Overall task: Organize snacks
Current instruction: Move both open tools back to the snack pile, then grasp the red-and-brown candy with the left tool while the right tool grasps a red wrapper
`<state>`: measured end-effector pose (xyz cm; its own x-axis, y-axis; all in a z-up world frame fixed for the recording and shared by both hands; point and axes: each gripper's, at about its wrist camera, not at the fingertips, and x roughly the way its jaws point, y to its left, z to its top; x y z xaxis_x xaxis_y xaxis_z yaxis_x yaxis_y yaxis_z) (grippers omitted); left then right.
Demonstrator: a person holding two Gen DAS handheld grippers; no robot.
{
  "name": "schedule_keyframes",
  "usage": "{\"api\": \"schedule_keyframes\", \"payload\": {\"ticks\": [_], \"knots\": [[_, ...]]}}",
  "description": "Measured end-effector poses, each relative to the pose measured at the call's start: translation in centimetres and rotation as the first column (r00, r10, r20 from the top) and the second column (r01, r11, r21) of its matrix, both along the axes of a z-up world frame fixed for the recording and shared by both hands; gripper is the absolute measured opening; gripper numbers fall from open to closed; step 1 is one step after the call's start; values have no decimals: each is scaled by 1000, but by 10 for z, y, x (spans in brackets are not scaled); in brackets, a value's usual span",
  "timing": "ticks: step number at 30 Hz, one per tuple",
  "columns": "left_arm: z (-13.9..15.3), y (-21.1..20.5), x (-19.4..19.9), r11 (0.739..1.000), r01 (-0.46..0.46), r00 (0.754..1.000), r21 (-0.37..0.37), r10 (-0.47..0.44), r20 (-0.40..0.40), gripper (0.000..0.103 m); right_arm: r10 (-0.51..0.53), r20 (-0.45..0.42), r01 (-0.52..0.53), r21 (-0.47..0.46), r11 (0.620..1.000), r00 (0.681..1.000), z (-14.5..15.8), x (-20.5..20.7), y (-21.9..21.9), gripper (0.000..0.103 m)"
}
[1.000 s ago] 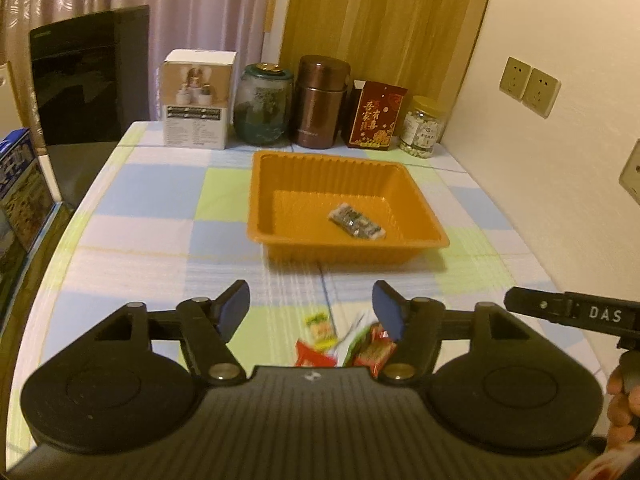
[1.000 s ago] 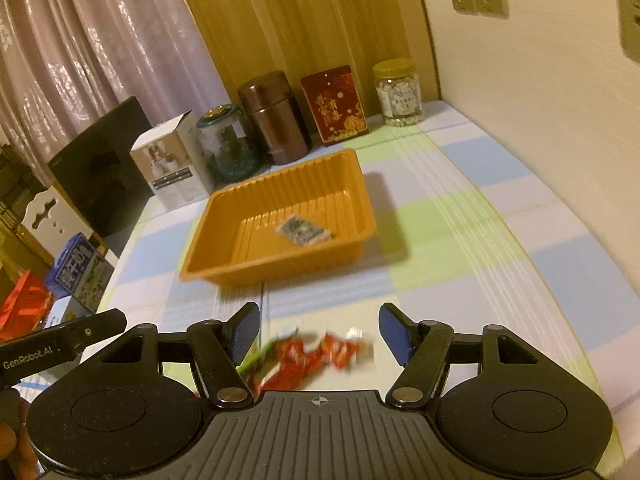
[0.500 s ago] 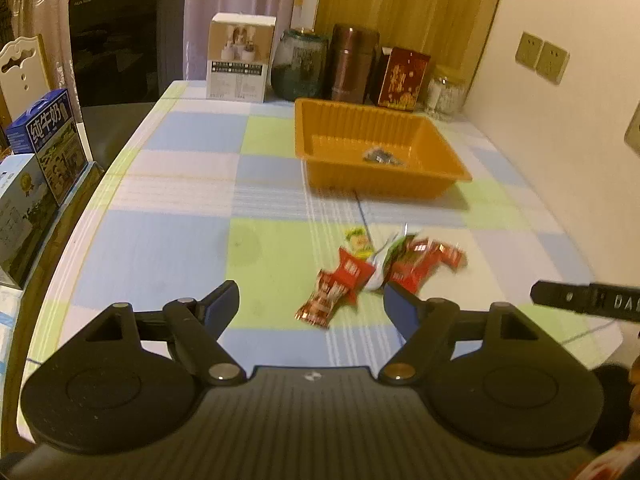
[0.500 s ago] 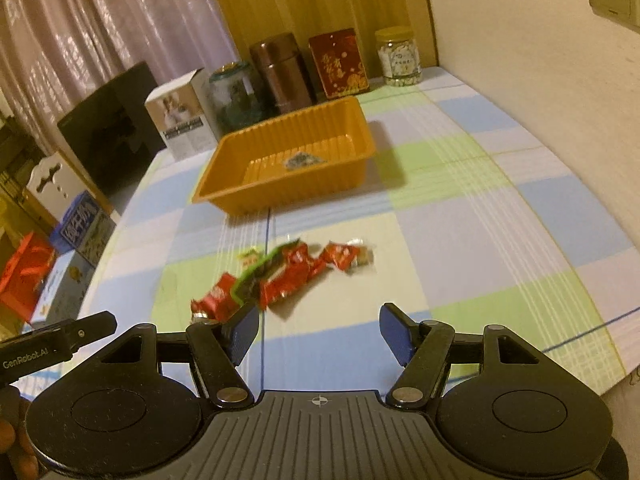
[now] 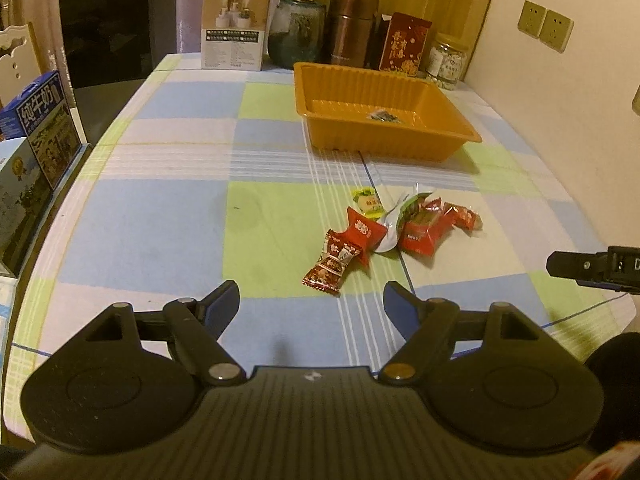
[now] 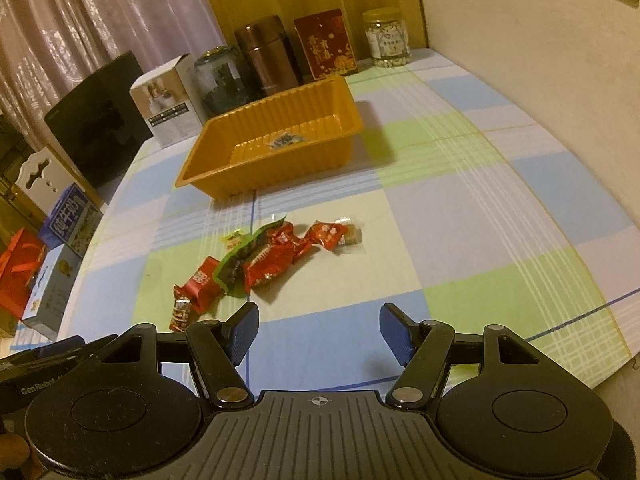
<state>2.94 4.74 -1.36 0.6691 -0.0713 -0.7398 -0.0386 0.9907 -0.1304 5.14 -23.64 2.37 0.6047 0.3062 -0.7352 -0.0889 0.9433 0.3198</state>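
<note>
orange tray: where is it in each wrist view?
Left wrist: orange tray, upper right of centre, beyond the snack pile.
Right wrist: tray, upper left of centre, turned diagonally.
Shared landmark: brown canister right behind the tray in both.

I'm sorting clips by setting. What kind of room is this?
Most likely a home dining room: a table with a checked cloth, jars and tins lined up by the wall, a curtain behind, and a carved chair at the side.
</note>
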Motion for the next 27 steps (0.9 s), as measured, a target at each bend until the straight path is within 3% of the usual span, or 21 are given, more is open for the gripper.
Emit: {"api": "schedule_keyframes", "payload": {"ticks": [6,20,27], "knots": [[-15,3,14,999,37,999,-14,-38,-18,75,-10,-24,9,-1,1000,1000,-12,9,3,67],[-53,-10,65,973,231,972,30,-229,-58,40,-23,-82,22,-21,1000,996,-40,34,10,67],[-66,-12,81,960,277,959,44,-273,-68,31,-21,-101,19,-20,1000,995,-48,43,14,67]]}}
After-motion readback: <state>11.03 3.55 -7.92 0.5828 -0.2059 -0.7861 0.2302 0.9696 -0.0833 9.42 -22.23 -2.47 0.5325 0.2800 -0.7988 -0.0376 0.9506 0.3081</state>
